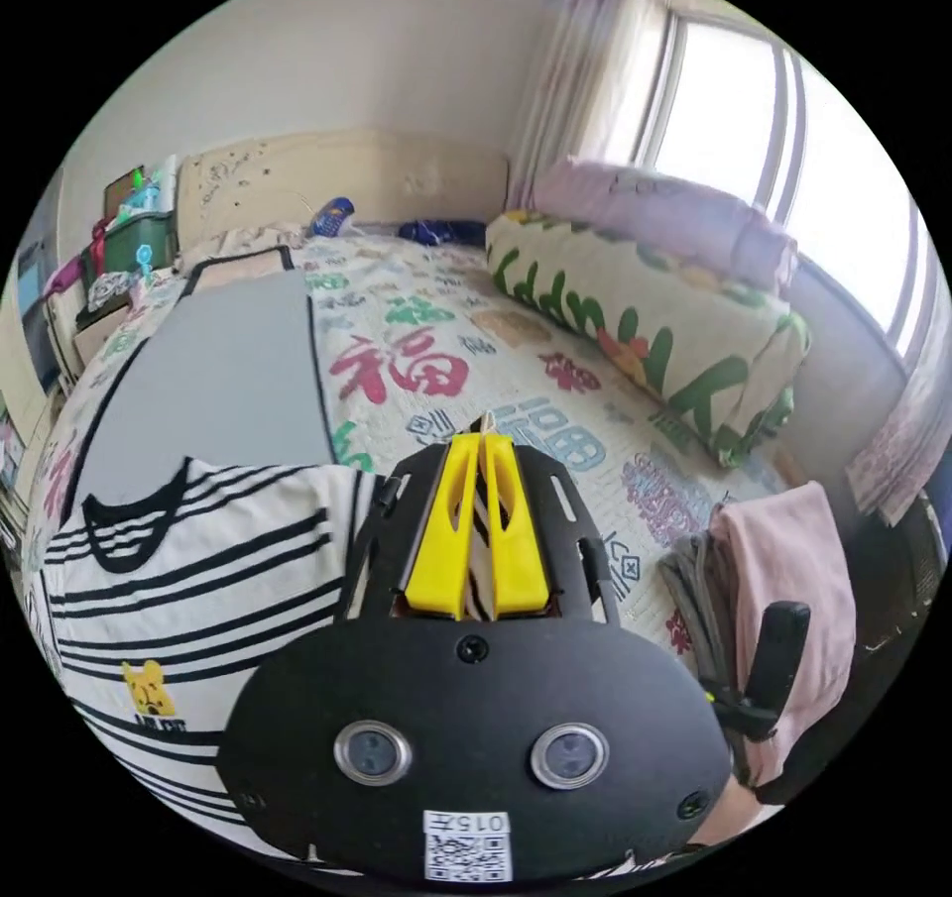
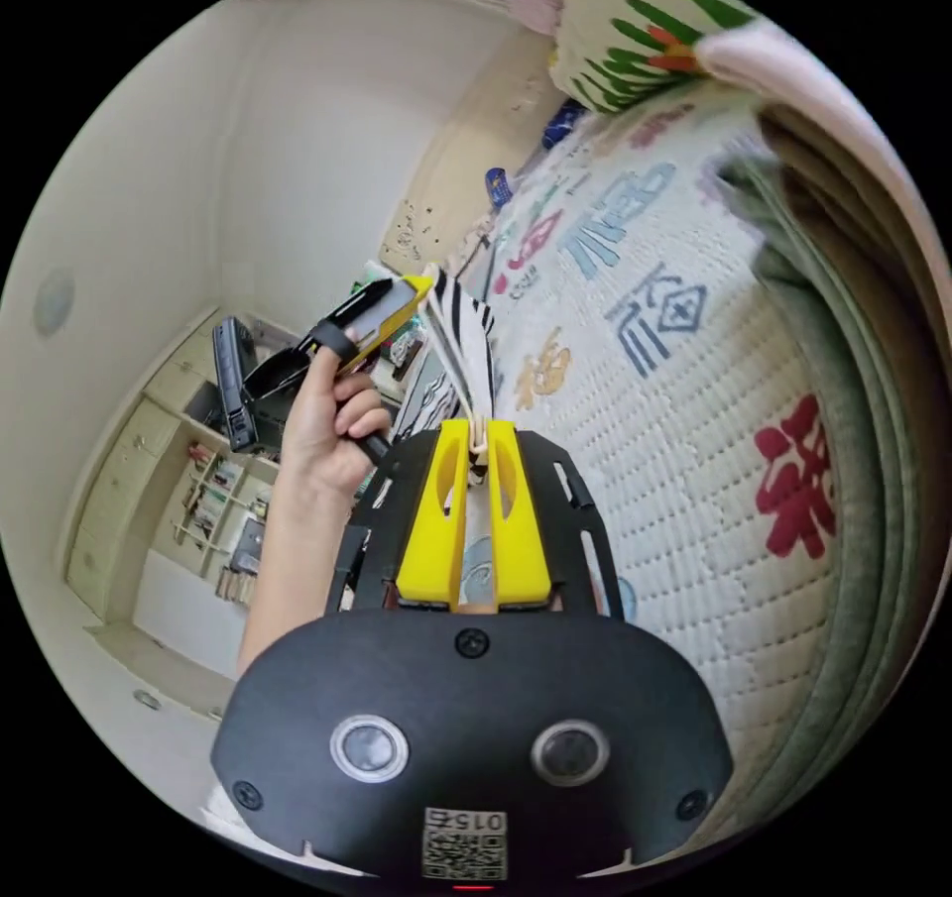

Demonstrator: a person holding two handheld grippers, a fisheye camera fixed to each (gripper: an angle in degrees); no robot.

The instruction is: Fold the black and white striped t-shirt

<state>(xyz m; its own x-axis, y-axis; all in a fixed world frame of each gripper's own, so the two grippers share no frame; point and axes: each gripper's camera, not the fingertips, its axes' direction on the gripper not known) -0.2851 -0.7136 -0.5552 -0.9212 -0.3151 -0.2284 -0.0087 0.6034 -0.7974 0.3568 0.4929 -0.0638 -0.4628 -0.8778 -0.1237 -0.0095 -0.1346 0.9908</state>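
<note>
The black and white striped t-shirt (image 1: 198,560) hangs on the left of the left gripper view, showing its black collar and a small yellow bear print. My left gripper (image 1: 483,433) is shut on a fold of its striped cloth, which runs between the yellow jaws. In the right gripper view, my right gripper (image 2: 479,429) is shut on another bunched edge of the t-shirt (image 2: 461,342). The cloth stretches from it up to the left gripper (image 2: 392,307), held by a hand (image 2: 327,421).
Below lies a bed with a printed quilt (image 1: 516,382) and a grey mat (image 1: 218,372). A rolled quilt (image 1: 645,332) and pink bedding (image 1: 674,213) lie by the window. A pink and grey clothes stack (image 1: 783,580) sits close to the right gripper. Shelves (image 2: 208,510) stand beyond.
</note>
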